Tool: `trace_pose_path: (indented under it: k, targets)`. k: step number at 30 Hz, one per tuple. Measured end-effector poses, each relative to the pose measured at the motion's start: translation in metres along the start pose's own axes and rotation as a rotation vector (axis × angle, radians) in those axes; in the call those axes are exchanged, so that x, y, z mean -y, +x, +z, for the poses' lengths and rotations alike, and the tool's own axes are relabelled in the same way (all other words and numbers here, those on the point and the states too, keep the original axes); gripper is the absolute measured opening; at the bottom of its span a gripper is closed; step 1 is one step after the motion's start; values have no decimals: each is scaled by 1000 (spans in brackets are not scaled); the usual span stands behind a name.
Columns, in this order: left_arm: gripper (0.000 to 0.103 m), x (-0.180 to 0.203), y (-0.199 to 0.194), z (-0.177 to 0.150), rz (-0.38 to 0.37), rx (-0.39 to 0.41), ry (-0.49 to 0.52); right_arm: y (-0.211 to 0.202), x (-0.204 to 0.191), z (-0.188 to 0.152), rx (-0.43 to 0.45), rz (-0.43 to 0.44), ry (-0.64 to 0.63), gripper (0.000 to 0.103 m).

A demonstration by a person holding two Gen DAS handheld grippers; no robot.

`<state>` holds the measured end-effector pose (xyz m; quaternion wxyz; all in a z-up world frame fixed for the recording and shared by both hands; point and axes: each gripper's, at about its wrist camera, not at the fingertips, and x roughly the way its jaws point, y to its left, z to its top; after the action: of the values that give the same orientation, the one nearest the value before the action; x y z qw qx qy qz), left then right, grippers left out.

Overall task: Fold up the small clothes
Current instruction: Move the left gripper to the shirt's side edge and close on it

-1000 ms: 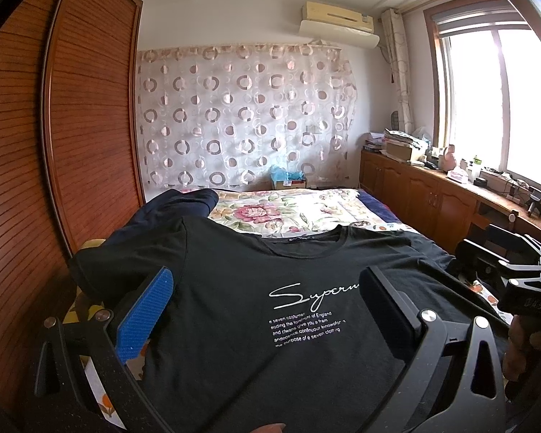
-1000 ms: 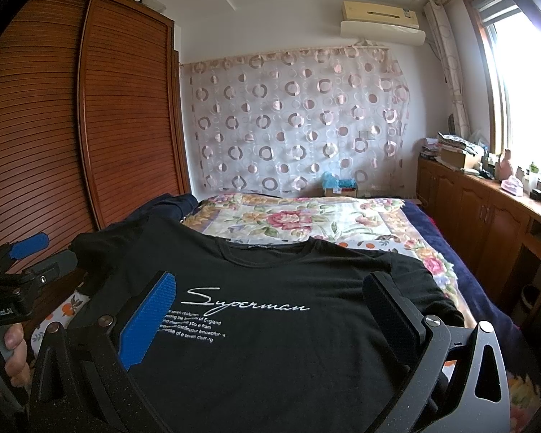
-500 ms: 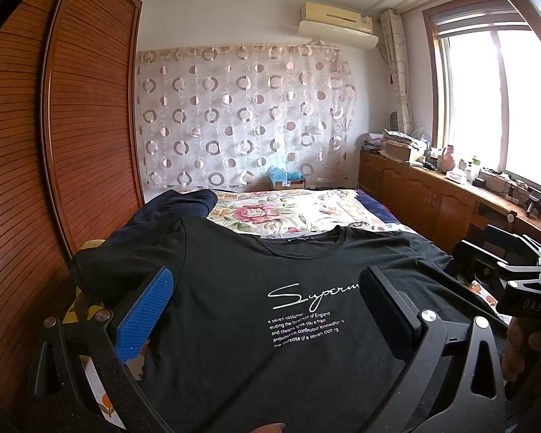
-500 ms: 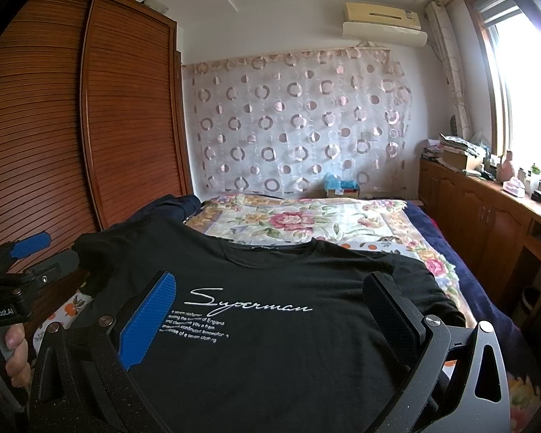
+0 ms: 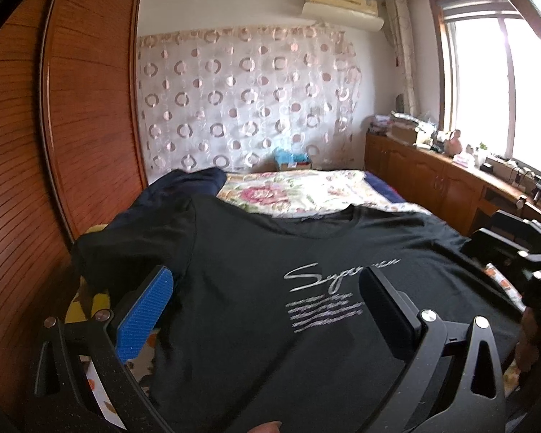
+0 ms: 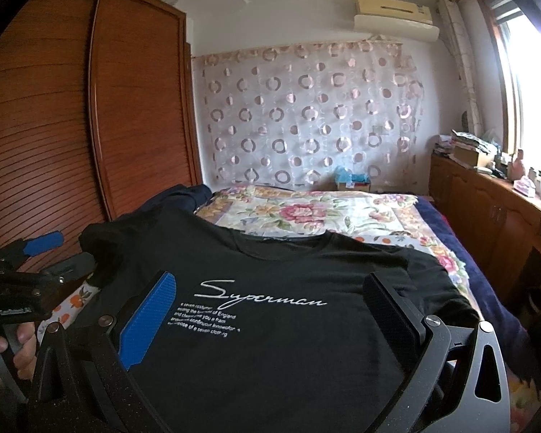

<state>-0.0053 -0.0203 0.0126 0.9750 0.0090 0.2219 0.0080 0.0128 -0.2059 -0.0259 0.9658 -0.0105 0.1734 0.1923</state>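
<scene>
A black T-shirt with white "Superman" script lies front side up, spread flat on the bed, collar pointing away from me. My left gripper hovers open over the shirt's left half, its blue pad near the left sleeve. My right gripper hovers open over the chest print, its black finger near the right sleeve. Neither has cloth between its fingers. The shirt's hem is hidden below both views.
The bed has a floral sheet. A dark blue garment lies at its far left. Wooden wardrobe doors stand close on the left, and a low cabinet with clutter runs along the right under the window. A hand holds the left gripper.
The left wrist view has shifted slightly and is blurred, with the print now a little further right and up. The right gripper has barely moved. Both stay open.
</scene>
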Motion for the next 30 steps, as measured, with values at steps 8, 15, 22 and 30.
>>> trace_pose_path:
  k: [8, 15, 22, 30]
  targets:
    - [103, -21, 14, -12, 33, -57, -29, 8, 2, 4, -34, 29, -28, 103]
    - [103, -54, 31, -19, 22, -99, -46, 15, 5, 11, -47, 51, -64, 103]
    - [103, -86, 45, -32, 40, -138, 1, 32, 7, 11, -78, 74, -89, 103]
    - [87, -130, 71, -45, 47, -230, -24, 45, 11, 15, -137, 109, -123, 103]
